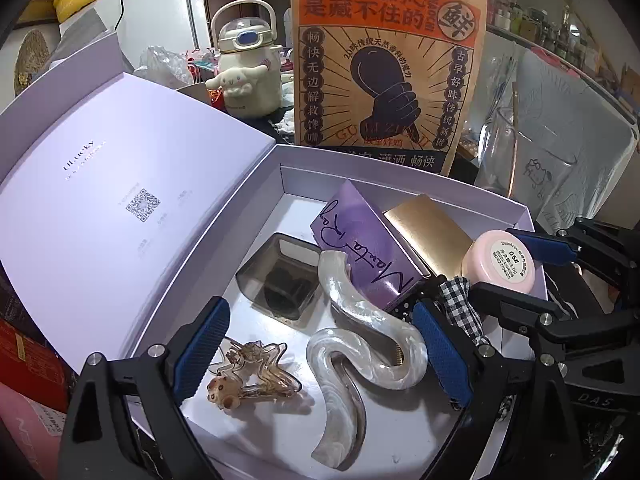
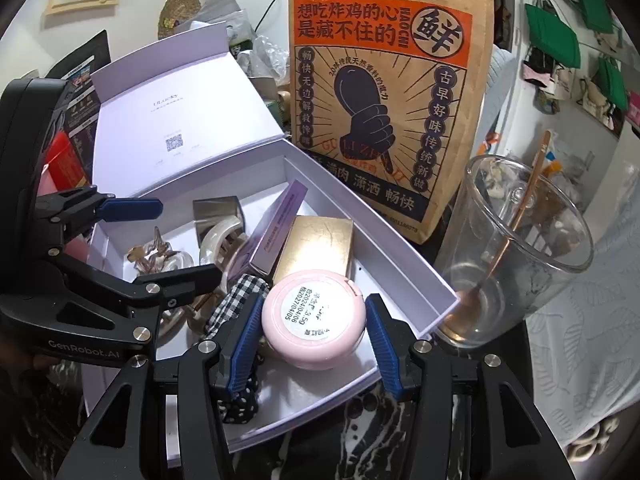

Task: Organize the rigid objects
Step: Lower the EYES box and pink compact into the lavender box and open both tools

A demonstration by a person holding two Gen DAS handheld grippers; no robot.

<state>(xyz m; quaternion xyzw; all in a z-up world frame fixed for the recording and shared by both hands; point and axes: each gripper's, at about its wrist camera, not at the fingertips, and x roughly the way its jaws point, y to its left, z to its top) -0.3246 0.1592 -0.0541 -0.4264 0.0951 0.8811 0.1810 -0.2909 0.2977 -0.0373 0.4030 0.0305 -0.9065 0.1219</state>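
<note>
Clips and cartons fill the white box (image 1: 400, 184) in our left view; our left gripper (image 1: 320, 344) hangs spread wide over the pearly wavy clip (image 1: 360, 344), gripping nothing. In our right view, our right gripper (image 2: 314, 332) clamps the pink round case (image 2: 314, 320), gold carton (image 2: 316, 244) at twelve o'clock. We should lower it level, then release.

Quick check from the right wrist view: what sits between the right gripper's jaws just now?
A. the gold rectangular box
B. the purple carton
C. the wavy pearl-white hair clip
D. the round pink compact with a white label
D: the round pink compact with a white label lies between the right gripper jaws, over the open white box.
</note>
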